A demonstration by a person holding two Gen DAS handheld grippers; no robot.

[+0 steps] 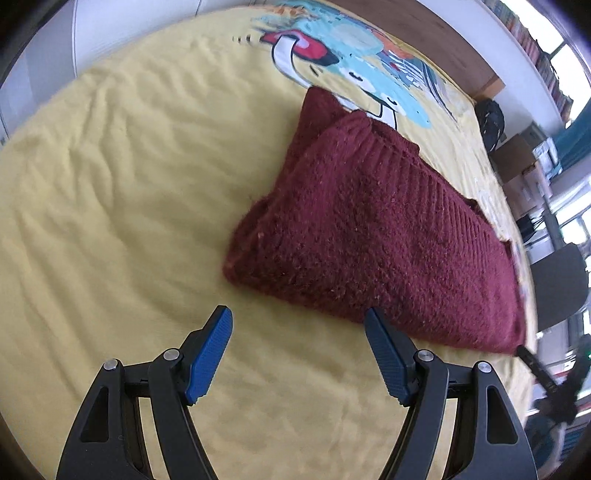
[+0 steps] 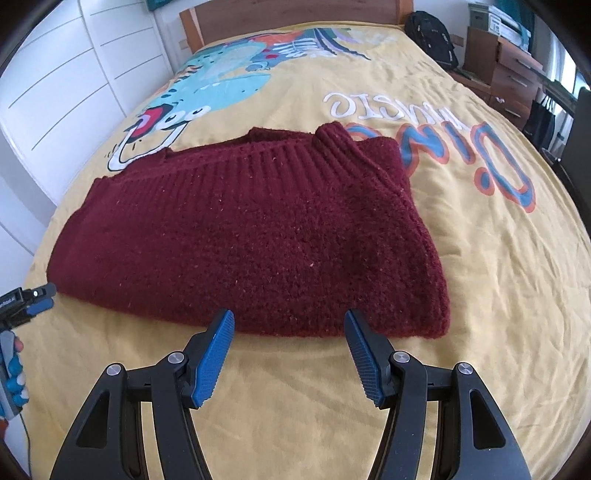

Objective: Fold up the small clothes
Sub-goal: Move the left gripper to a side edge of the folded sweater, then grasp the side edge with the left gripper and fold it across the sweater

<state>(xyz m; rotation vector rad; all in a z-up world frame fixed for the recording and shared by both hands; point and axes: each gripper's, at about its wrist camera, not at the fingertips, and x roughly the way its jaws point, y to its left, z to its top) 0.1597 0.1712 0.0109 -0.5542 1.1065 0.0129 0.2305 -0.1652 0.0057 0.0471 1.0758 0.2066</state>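
1. Firstly, in the left wrist view, the left gripper (image 1: 298,317) hangs over the yellow bedspread (image 1: 122,206) with its blue-padded fingers (image 1: 208,354) spread wide and nothing between them.
2. Its right fingertip sits just at the near edge of the dark red sweater (image 1: 369,236); whether they touch cannot be told.
3. That sweater lies folded on the bedspread, right of centre, running from the near right toward the far middle, with its ribbed band along the right side.
4. Beyond the sweater's far end, a cartoon print (image 1: 343,55) in blue, red and white covers the far part of the bedspread.
5. Next, in the right wrist view, the right gripper (image 2: 289,317) also has its fingers (image 2: 214,356) set wide apart, holding nothing, with both tips at the sweater's (image 2: 251,236) near edge.
6. From this side the sweater lies flat across the middle of the bedspread (image 2: 498,277), its ribbed collar (image 2: 332,142) at the far side.
7. At the far left edge, the left gripper (image 2: 38,297) shows beside the sweater's near left corner.
8. Farther off stand a wooden headboard (image 2: 295,14), a black backpack (image 2: 430,37) at the far right, and white cupboard doors (image 2: 74,74) on the left.
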